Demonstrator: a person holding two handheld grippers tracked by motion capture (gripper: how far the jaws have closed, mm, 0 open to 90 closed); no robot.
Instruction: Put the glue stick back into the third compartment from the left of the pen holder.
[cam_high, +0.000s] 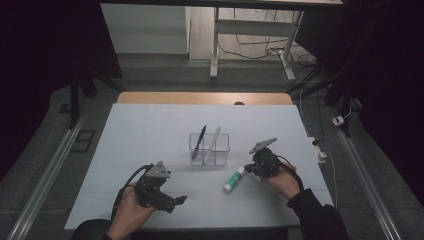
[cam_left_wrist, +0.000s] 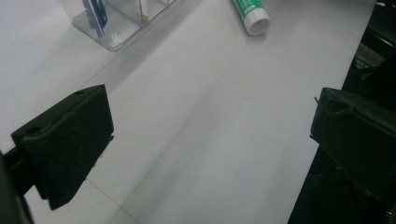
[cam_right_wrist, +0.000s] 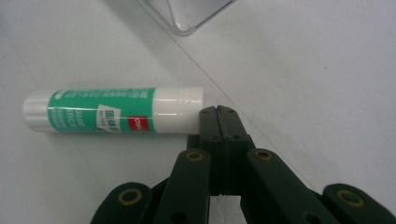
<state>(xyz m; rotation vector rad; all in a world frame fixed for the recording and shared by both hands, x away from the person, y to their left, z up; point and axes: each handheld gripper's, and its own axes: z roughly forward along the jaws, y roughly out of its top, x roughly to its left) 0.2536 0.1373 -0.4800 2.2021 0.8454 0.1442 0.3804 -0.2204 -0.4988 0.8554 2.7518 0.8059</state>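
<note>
A green and white glue stick (cam_high: 233, 180) lies flat on the white table sheet (cam_high: 150, 135), right of centre. My right gripper (cam_high: 248, 169) is shut with nothing between its jaws. In the right gripper view its closed tips (cam_right_wrist: 219, 122) sit right at the white cap end of the glue stick (cam_right_wrist: 107, 109), beside it and not around it. My left gripper (cam_high: 175, 202) rests low near the front edge, jaws wide open and empty. Across bare sheet, the left gripper (cam_left_wrist: 210, 140) view takes in the glue stick (cam_left_wrist: 252, 14) far off.
A clear plastic organiser (cam_high: 210, 150) stands mid-table, holding a blue pen (cam_high: 200, 137) and a white pen (cam_high: 212, 142) that lean out of it. Its corner (cam_right_wrist: 187, 18) is just beyond the glue stick. A wooden table edge (cam_high: 205, 97) runs at the back.
</note>
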